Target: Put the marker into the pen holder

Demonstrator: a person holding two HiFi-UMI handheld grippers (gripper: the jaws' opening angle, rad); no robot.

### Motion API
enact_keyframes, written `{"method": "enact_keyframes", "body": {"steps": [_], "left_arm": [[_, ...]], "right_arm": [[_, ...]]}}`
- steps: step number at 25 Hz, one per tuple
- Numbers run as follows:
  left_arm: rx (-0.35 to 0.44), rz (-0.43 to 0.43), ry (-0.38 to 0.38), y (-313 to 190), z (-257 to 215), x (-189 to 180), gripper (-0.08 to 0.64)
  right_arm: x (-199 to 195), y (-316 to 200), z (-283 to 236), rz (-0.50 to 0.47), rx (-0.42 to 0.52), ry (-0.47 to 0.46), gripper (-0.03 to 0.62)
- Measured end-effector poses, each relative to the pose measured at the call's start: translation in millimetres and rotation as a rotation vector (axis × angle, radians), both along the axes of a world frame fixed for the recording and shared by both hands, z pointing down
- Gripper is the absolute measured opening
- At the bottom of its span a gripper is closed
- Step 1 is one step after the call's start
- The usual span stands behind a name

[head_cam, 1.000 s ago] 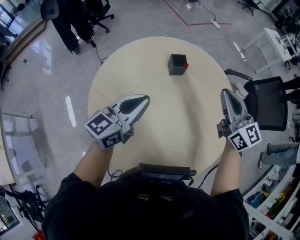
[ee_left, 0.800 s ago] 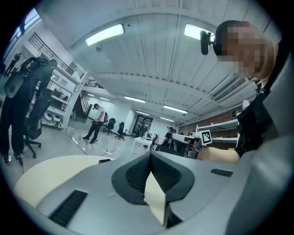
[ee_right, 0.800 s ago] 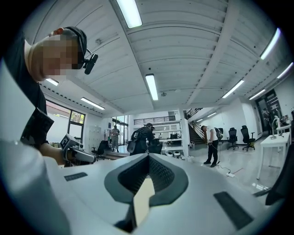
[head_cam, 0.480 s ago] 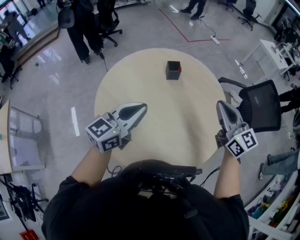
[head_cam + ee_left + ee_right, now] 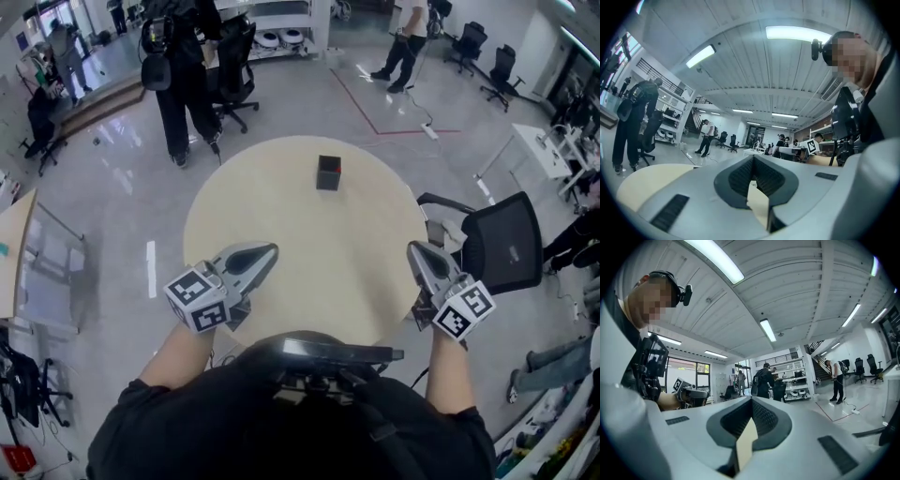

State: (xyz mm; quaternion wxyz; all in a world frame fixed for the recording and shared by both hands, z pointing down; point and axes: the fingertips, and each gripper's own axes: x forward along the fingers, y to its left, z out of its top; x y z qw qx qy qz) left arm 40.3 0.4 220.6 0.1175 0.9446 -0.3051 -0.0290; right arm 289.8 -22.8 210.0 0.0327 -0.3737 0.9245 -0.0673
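A small black square pen holder (image 5: 328, 172) stands on the far side of the round beige table (image 5: 309, 253); I cannot make out a marker in or beside it. My left gripper (image 5: 272, 249) hovers over the table's near left part, shut and empty. At the near right edge my right gripper (image 5: 413, 247) is likewise shut with nothing in it. Both gripper views look up across the room: in the left gripper view the left gripper (image 5: 753, 161) has its jaws together, and in the right gripper view the right gripper (image 5: 751, 404) does too.
A black office chair (image 5: 502, 244) stands close to the table's right edge. A person in dark clothes (image 5: 183, 84) stands beyond the table at the far left beside another chair (image 5: 234, 66). Desks and chairs fill the far right.
Both grippers have drawn back toward my body and the table's near edge. The head view has tilted up, so the pen holder sits lower in the picture and more of the room shows.
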Motion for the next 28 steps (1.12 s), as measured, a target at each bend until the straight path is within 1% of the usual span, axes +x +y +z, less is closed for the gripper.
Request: {"method": "enact_keyframes", "body": {"steps": [3,6,9,14,17,28], "left_arm": [[0.027,0.012,0.005,4,-7,-4,0.002],[0.048,0.034,0.01,3,-14,-13,0.002],[0.045,0.037,0.017,11,-15,-24,0.002],[0.043,0.026,0.024,9,-13,-46,0.002],[0.044,0.028,0.028,8,-12,-55,0.002],[0.031,0.024,0.039,15,-11,-71,0.002]], "right_arm": [[-1,8,-4,0.005,0.013,-0.029,0.003],[-8,14,-2,0.025,0.021,-0.025,0.003],[-17,24,5,0.03,0.003,-0.008,0.003],[-35,25,-6,0.031,0.036,-0.006,0.003],[-46,27,-5,0.031,0.038,-0.003,0.003],[-58,35,-10,0.033,0.039,0.005,0.003]]}}
